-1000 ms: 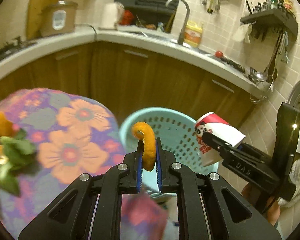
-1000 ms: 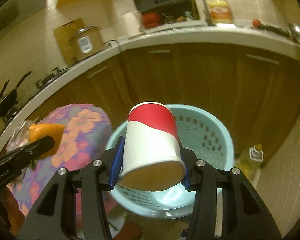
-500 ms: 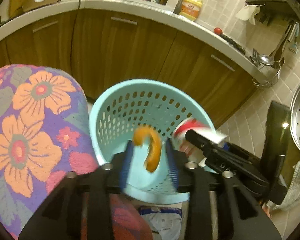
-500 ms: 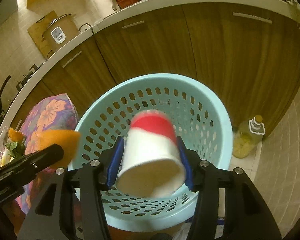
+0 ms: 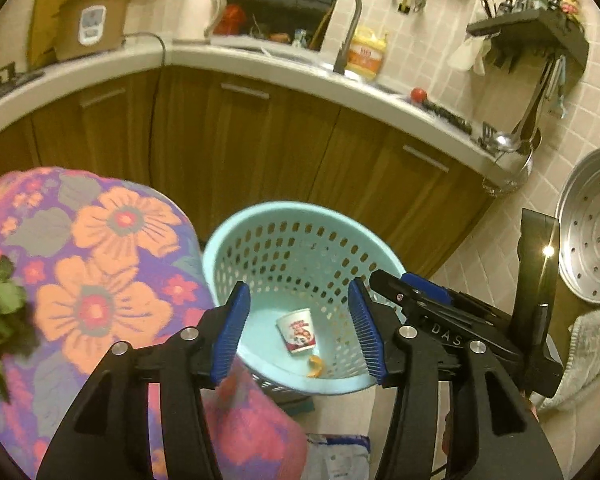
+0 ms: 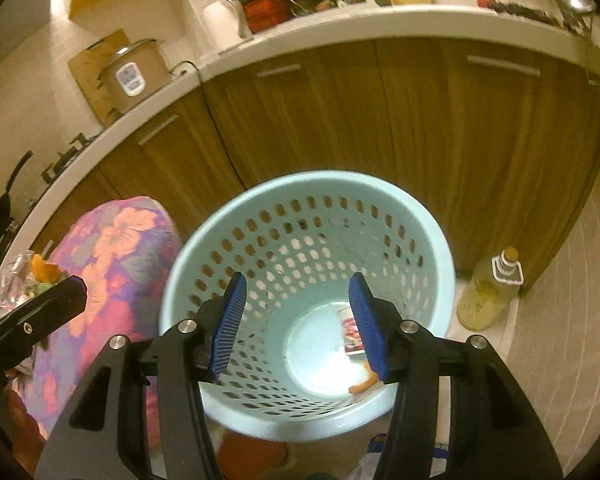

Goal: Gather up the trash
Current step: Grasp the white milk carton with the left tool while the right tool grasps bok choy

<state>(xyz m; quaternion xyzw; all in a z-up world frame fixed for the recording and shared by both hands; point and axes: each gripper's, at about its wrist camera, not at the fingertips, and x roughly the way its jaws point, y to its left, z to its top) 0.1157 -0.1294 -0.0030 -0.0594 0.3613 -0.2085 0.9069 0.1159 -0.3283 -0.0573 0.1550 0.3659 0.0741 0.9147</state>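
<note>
The left tool (image 5: 300, 330) is hanging released over the pale blue basket (image 5: 220, 240), jaws spread wide and empty; the right tool (image 6: 296, 326) is gaping likewise above the same basket. On the basket's floor the paper cup (image 5: 297, 330) is lying on its side, its long axis slanting, mouth toward the near wall, an orange peel (image 5: 315, 366) just beside it. The right view is hiding half the cup behind a pad, yet showing an oil bottle (image 6: 488, 292) on the floor beside the basket; the left view is showing the cup's panda print.

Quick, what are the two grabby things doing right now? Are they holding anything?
Left hand-held gripper: open, holding nothing.
Right hand-held gripper: open, holding nothing.
The paper cup and orange peel lie in the basket.
</note>
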